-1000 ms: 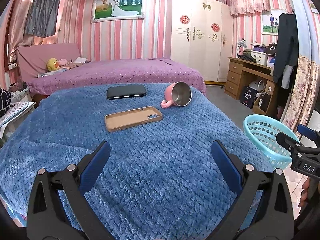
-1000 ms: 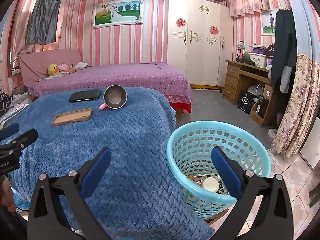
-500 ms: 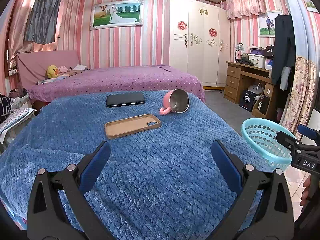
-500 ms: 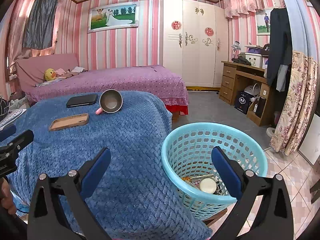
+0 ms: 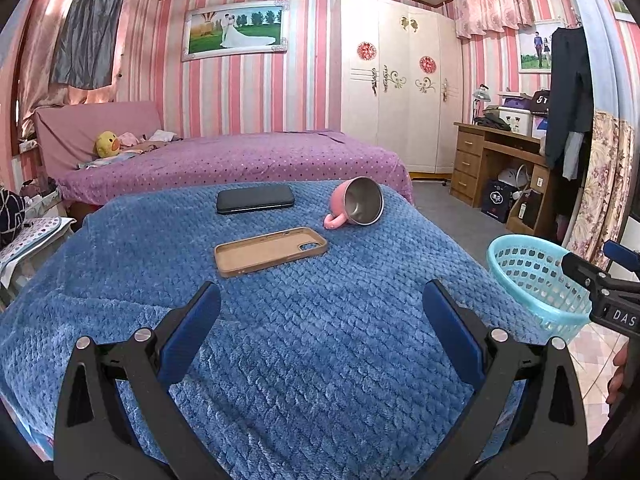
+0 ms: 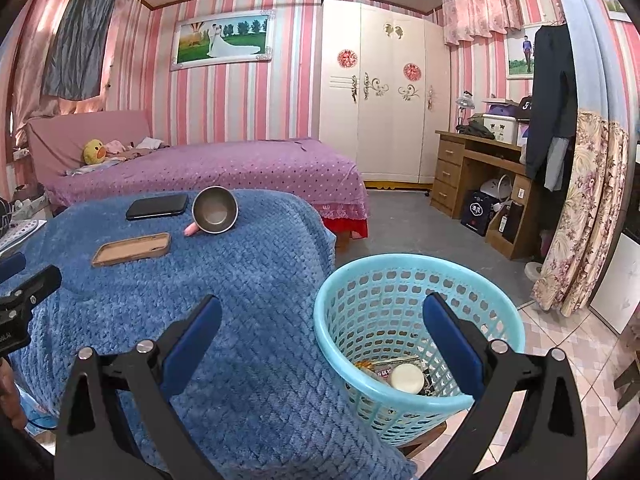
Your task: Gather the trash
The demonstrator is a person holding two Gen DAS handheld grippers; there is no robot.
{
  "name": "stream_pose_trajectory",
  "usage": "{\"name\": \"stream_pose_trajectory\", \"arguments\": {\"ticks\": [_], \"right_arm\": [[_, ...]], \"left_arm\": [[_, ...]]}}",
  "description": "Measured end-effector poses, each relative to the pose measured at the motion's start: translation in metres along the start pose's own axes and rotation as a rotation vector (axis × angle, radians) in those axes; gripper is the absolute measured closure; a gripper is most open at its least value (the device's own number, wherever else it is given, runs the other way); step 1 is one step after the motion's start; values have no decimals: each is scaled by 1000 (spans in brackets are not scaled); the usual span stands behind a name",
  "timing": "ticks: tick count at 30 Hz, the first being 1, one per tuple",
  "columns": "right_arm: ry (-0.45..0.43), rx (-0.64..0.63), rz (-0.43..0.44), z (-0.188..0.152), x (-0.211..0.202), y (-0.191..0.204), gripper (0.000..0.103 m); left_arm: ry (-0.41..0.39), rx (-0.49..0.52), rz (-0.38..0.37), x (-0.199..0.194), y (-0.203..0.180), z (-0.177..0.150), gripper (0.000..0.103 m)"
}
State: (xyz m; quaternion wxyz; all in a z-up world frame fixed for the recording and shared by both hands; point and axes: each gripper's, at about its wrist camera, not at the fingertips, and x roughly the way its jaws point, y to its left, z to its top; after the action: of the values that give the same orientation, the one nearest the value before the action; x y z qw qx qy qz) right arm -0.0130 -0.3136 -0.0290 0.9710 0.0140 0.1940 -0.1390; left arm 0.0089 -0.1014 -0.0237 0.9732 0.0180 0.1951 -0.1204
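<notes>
With both the left gripper [image 5: 320,320] and right gripper [image 6: 322,322] empty, jaws spread, a mistaken grab of the phone case [image 5: 271,251] or pink mug [image 5: 356,203] as trash for the basket [image 6: 418,320] seems likely.

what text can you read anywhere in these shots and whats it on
"DAS": white letters on the right tool's black body, cut off at the left wrist view's edge.
"5T": partly visible on a dark bag atop the desk.
Too small or blurred: print on the black bag under the desk, and on wrappers in the blue basket.
</notes>
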Motion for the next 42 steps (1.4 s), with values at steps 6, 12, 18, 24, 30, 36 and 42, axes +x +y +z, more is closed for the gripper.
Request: {"name": "stream_pose_trajectory", "arguments": {"ticks": [6,12,18,24,30,36,42], "right_arm": [[-2,-6,-2,1,0,1,5],[-1,-3,-5,1,1,-1,5],[-5,-7,-6,1,2,-1,5],[-11,-13,-10,1,1,-1,5],[-8,-9,-12,1,1,-2,5],[-10,-11,-12,1,0,-3,5],[-9,-11,-13,1,1,-2,5]], "left_arm": [[4,6,4,2,0,-2,5],[6,2,7,4,0,-3,5],[7,3,4,5,0,-2,5],[8,1,8,5,0,-3,5],[10,1,10,5,0,-4,5],[9,0,10,5,0,-5,5],[8,2,9,5,1,-4,5]]}}
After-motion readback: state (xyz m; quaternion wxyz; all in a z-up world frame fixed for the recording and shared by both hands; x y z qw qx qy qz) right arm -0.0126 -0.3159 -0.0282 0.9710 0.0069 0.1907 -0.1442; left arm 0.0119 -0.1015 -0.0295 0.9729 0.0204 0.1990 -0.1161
